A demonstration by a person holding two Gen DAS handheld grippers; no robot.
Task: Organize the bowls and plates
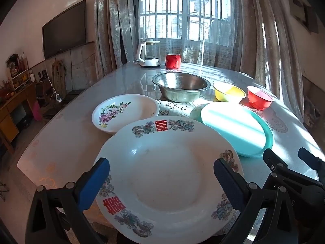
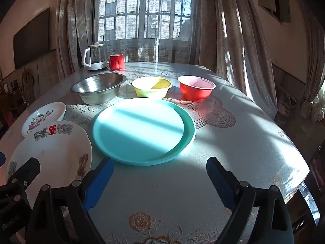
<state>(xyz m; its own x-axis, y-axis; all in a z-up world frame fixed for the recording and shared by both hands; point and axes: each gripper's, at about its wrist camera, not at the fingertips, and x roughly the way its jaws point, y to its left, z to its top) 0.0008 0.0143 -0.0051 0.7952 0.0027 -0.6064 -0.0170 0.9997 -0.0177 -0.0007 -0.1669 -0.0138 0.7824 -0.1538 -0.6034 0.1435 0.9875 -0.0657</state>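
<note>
Glossy white, dragon-patterned and round, the big ceramic plate lies between our left gripper's spread fingers, ungripped; our right gripper gapes over bare tablecloth, the smooth teal plastic plate just beyond its fingertips. We'd worry that slick glaze slips a shallow rim pinch, clattering onto the flowered dish ahead of the left finger.

Kettle beside red mug; wall TV.

Table carries teal plate, steel bowl, kettle.
</note>
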